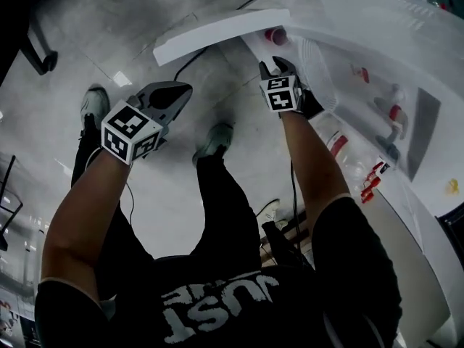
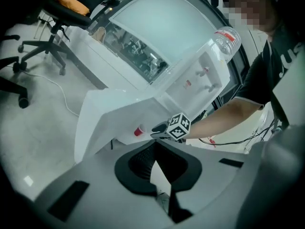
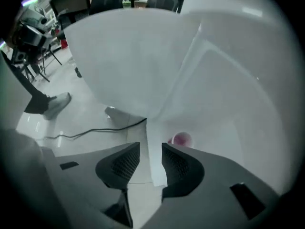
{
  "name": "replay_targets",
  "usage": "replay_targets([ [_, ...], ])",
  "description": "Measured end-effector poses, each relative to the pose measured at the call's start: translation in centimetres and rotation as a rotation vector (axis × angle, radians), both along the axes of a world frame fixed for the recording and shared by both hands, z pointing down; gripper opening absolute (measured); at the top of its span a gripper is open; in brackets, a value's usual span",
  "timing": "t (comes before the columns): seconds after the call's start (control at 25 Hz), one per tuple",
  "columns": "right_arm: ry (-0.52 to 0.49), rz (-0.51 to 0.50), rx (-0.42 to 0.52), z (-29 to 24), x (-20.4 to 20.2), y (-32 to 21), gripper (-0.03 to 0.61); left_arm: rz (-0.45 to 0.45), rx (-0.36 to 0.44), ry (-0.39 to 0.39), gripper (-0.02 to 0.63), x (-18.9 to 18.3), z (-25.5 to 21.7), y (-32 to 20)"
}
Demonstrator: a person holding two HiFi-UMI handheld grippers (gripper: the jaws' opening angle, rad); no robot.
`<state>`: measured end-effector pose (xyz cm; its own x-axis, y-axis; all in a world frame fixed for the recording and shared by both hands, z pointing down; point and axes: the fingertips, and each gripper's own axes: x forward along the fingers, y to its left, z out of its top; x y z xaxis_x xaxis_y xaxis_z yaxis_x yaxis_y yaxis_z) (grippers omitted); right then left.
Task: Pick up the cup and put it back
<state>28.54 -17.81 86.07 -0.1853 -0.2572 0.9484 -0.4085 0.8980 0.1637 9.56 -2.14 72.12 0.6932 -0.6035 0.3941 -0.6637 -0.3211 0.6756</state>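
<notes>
Cup [image 3: 181,139] by white counter [image 3: 228,94] edge

The floor [image 1: 109,20] is grey and shiny. A long white table [image 1: 217,31] stands at the right, with a water dispenser [image 2: 200,78] by it. A black office chair [image 2: 62,15] stands far left.

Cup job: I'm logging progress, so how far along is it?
Done: nothing visible yet; the red cup stands on the white table, unheld. In hand: the right claw is open, empty, close beside the cup. The left claw is shut, empty, over the floor. Left: grip, lift, set back, unless this is just after a return, which the pictures cannot settle.
</notes>
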Motion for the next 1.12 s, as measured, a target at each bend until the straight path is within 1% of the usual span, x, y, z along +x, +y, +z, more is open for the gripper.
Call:
replay_targets([
  [0.08,0.068,-0.028,0.051,3.0,1.4,-1.9,0.144,0.019,-0.005,-0.004,0.009,0.2,1.8,0.7],
  [0.16,0.126,-0.046,0.094,5.3,2.3,-3.2,0.144,0.058,-0.008,-0.015,0.009,0.5,3.2,1.9],
  [0.24,0.164,-0.054,0.136,7.1,2.9,-4.6,0.144,0.085,-0.009,-0.026,0.008,0.5,4.4,2.9],
  [0.32,0.187,-0.053,0.171,8.4,3.0,-6.1,0.144,0.093,-0.011,-0.034,0.009,0.2,5.4,3.4],
  [0.48,0.235,-0.081,0.196,10.5,3.1,-7.9,0.144,0.104,-0.036,-0.035,0.009,-0.1,6.9,4.3],
  [0.68,0.308,-0.092,0.209,12.0,3.8,-9.0,0.141,0.132,-0.022,-0.039,0.009,0.0,7.7,4.4],
  [0.72,0.318,-0.089,0.204,12.0,4.0,-9.0,0.108,0.13,-0.024,-0.037,0.009,0.1,7.7,4.4],
  [0.76,0.317,-0.08,0.196,11.9,4.2,-8.9,0.065,0.127,-0.024,-0.034,0.009,0.2,7.6,4.3],
  [0.8,0.298,-0.06,0.183,11.5,4.1,-8.6,0.049,0.124,-0.022,-0.03,0.009,0.2,7.3,4.3],
  [0.92,0.167,0.036,0.106,9.1,2.6,-5.9,0.044,0.116,-0.017,-0.012,0.008,0.3,5.5,4.3],
  [1.04,0.029,0.103,-0.007,5.0,0.2,-0.1,0.043,0.12,-0.014,0.017,0.008,0.6,1.7,5.2],
  [1.12,-0.035,0.121,-0.063,1.4,-1.2,3.4,0.043,0.127,0.002,0.03,0.009,0.6,-1.5,5.6],
])
